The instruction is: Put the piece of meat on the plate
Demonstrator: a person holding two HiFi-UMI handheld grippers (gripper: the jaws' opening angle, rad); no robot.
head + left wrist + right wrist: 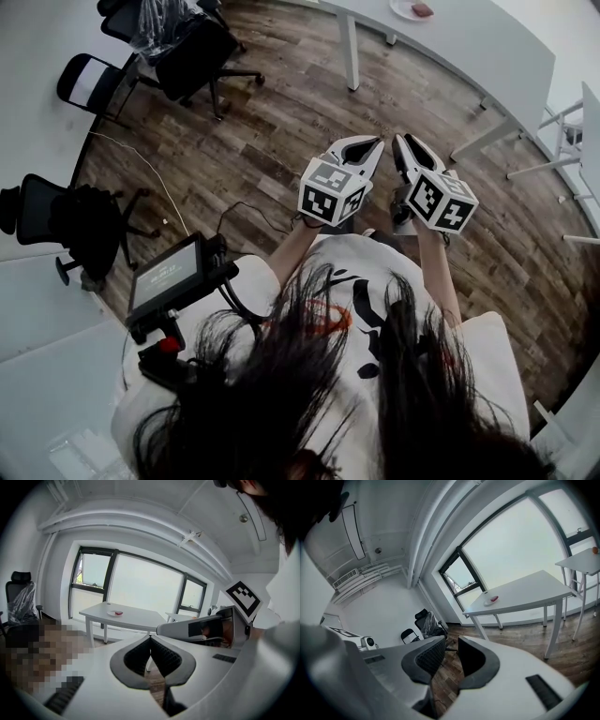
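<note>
A red piece of meat [423, 9] lies on a small white plate [406, 11] on the long white table [469, 47], far ahead across the wooden floor. The left gripper view shows the meat [119, 613], the plate [114, 613] and the table [140, 618] small and distant, and so does the right gripper view: meat [494, 598], plate [488, 603], table [525, 592]. My left gripper [372, 142] and right gripper [401, 141] are held side by side at chest height over the floor. The left gripper [150, 637] is shut and empty. The right gripper [451, 641] has its jaws drawn together with only a narrow slit, holding nothing.
Black office chairs [187, 52] stand at the left, and another chair [84, 225] nearer. A handheld screen device [169, 277] hangs at the person's left side. A second white table [581, 562] stands at the right. Wooden floor [281, 141] lies between me and the table.
</note>
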